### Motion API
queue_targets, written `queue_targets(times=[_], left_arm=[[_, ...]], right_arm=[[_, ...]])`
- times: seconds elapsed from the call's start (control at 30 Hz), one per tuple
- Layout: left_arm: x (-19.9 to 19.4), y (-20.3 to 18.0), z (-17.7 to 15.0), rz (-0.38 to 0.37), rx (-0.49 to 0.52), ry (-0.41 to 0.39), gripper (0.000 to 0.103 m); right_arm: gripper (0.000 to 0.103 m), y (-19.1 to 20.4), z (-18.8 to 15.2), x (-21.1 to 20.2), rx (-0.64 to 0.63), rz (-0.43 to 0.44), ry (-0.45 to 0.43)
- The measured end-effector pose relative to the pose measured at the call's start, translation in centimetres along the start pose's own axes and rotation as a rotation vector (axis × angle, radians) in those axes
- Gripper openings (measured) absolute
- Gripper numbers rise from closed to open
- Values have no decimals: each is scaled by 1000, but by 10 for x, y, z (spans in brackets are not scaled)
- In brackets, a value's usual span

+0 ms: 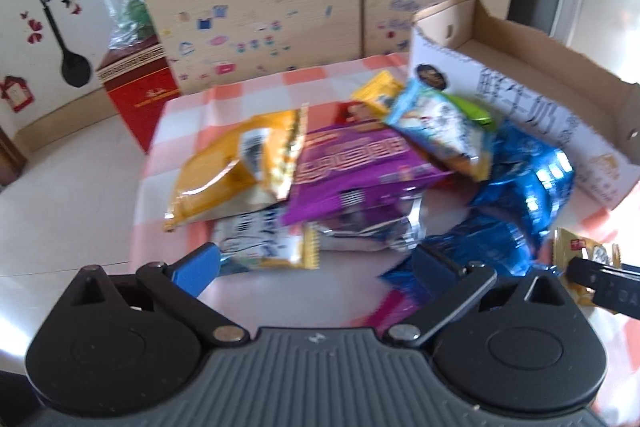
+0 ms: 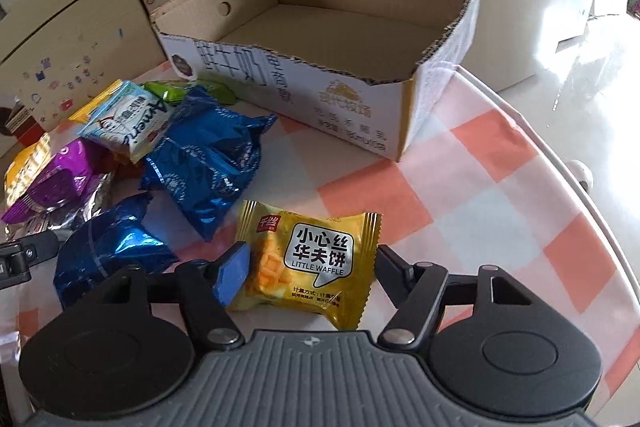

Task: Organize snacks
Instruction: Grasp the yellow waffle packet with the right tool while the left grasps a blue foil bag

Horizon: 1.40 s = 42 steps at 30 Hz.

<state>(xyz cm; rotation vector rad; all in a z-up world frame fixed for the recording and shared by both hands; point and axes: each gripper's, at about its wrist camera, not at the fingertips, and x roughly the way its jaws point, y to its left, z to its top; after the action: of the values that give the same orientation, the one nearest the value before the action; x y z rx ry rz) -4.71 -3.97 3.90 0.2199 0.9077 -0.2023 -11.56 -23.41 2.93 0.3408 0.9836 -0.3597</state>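
While the right gripper [image 2: 310, 273] straddles the yellow waffle packet [image 2: 312, 263], its jaws stand partly open, one on each side of the wrapper; the blue left pad [image 2: 232, 277] is at or just against the left edge, and the right finger is just clear of the right edge. No firm pinch is visible yet. Close evenly across the packet's short width, taking the puffed body rather than the crimped seams, which would likely slip. Keep the pinch light: the contents appear to be brittle.

To the left, the left gripper [image 1: 320, 261] hangs over the near edge of the snack pile with its jaws wide and nothing between them. Its view is blurred, so contact with the blue foil bags [image 1: 516, 183] cannot be judged.

Beyond both, the cardboard box [image 2: 400, 119] sits at the far side of the checked tablecloth [image 2: 500, 155], open-topped and apparently empty. Lift the packet clear of the blue bags before carrying it over the box's near wall.
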Motion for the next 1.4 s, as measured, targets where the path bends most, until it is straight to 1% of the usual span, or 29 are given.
queue_targets(times=[0.03,0.07,0.13,0.2,0.27,0.33,0.37,0.4,0.53,0.67,0.8,0.83,0.87,0.97,1.03,1.17,1.23,1.3,1.4], left_arm=[[0,3,0,4,-8,-1,101],[-2,7,0,-17,-29,-9,101],[-6,11,1,-90,-67,-21,101],[-9,6,3,-131,-70,-30,101],[-9,-2,5,-165,-73,-22,101],[-7,-10,7,-221,-89,1,101],[-5,-15,8,-236,-93,11,101],[-3,-20,8,-238,-88,16,101],[5,-36,7,-198,-33,22,101],[14,-40,3,-197,-17,49,102],[14,-38,0,-198,-9,42,102],[13,-38,-1,-197,-2,39,101],[13,-39,-1,-200,5,37,101],[13,-39,-2,-227,10,46,101],[13,-40,-3,-240,20,51,101],[13,-48,-6,-235,74,52,101],[13,-49,-7,-234,86,52,101],[12,-47,-8,-239,81,54,100],[11,-42,-9,-269,66,59,88]], right_arm=[[74,3,-1,0,-13,20,6],[73,5,-2,0,-24,34,9],[73,10,-4,-1,-55,53,18],[73,12,-6,-2,-66,72,29],[73,15,-9,-3,-86,83,37],[73,18,-12,-4,-110,93,45],[73,19,-13,-5,-118,99,48],[73,20,-15,-6,-127,107,51],[73,25,-16,-4,-150,121,58],[73,24,-16,-4,-147,119,59],[74,25,-16,-3,-141,118,57],[75,25,-15,-2,-138,117,57],[80,24,-16,-2,-135,117,58],[86,25,-17,-2,-138,118,65],[86,27,-18,-1,-151,113,67],[86,30,-20,0,-187,95,67],[85,32,-21,0,-209,84,66],[85,34,-22,0,-228,73,64],[78,34,-23,-1,-241,58,54]])
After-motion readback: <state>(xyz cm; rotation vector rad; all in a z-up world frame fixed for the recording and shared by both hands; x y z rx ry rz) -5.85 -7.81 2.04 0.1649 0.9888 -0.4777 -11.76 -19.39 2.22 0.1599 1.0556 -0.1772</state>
